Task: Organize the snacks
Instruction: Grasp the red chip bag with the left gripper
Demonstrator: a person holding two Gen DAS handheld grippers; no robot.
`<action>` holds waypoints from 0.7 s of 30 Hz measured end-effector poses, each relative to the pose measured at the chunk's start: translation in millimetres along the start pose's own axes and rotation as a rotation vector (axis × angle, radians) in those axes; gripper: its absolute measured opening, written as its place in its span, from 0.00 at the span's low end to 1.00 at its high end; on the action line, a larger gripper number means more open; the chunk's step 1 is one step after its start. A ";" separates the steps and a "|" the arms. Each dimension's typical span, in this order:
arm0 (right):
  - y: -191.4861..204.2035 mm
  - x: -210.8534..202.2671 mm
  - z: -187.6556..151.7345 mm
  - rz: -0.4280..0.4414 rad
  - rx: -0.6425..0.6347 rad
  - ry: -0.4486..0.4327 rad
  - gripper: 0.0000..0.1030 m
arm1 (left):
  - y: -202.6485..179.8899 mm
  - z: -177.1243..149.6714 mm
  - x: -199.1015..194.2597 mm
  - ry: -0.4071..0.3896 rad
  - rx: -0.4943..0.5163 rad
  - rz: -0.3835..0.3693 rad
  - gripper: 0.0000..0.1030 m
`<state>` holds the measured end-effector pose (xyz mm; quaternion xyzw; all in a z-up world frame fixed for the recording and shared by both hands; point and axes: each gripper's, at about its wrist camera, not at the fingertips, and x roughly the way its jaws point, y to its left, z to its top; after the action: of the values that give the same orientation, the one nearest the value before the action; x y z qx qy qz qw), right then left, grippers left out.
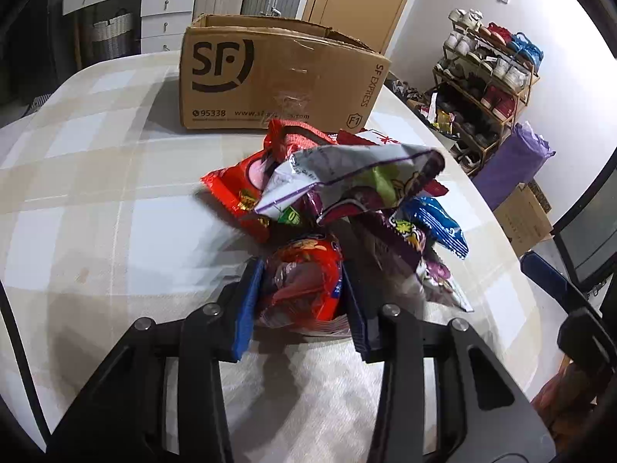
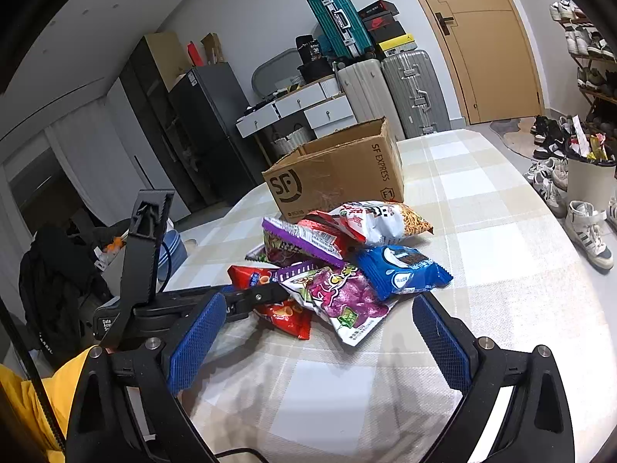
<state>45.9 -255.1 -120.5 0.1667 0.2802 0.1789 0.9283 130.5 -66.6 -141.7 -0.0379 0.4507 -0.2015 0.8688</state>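
Observation:
A pile of snack bags lies on the checked tablecloth in front of an open SF cardboard box, which also shows in the right wrist view. My left gripper is shut on a red snack bag at the near edge of the pile; the bag also shows in the right wrist view. My right gripper is open and empty, just short of a purple bag. A blue bag, a noodle bag and other red bags lie in the pile.
The table has bare cloth to the right of the pile and in front of it. Suitcases, drawers and a door stand behind the box. A shoe rack stands off the table's right side.

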 end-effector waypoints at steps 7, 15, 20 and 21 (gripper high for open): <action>4.3 2.3 1.6 -0.007 -0.001 0.009 0.96 | 6.5 -9.4 -11.8 0.004 -0.009 -0.020 0.35; 17.8 18.8 14.3 0.032 -0.025 0.058 0.96 | 24.7 -23.6 -33.0 -0.022 -0.035 -0.042 0.35; 40.0 41.7 33.8 -0.004 -0.158 0.103 0.96 | 47.3 -41.0 -56.5 -0.038 -0.053 -0.050 0.35; 46.0 49.5 36.8 -0.018 -0.205 0.127 0.96 | 51.2 -42.2 -59.2 -0.041 -0.056 -0.051 0.35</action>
<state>94.8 -201.3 -95.5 0.0566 0.3199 0.2087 0.9224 82.6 7.9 -133.7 -0.0781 0.4372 -0.2101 0.8710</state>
